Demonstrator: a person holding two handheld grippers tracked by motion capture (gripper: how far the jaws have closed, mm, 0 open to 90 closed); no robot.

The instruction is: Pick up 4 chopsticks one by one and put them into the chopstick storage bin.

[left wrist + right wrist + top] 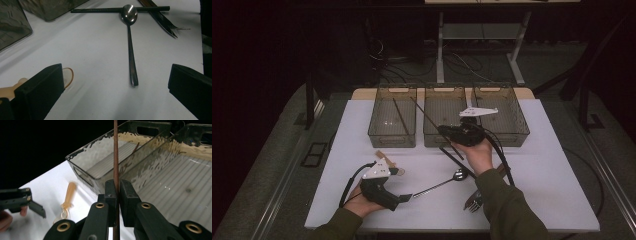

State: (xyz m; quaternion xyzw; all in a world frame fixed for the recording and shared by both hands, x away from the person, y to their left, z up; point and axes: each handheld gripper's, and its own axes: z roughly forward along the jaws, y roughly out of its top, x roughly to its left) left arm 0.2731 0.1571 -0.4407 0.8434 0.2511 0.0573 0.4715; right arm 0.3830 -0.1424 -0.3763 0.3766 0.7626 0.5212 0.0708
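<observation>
While the right gripper [116, 192] clamps a brown chopstick [115, 150] above the middle tray [443, 140], the left gripper [115, 87] hangs wide open over the spoon [131, 45]. Pinched near one end, the chopstick could pivot and miss the left tray [393, 136], where another lies.

Three bins stand side by side at the far part of the table [557, 170]: left bin [393, 117], middle bin [443, 117], right bin [502, 115]. Before them lies a spoon [444, 182], a fork [473, 202] to its right, a wooden utensil [387, 160] to its left.
</observation>
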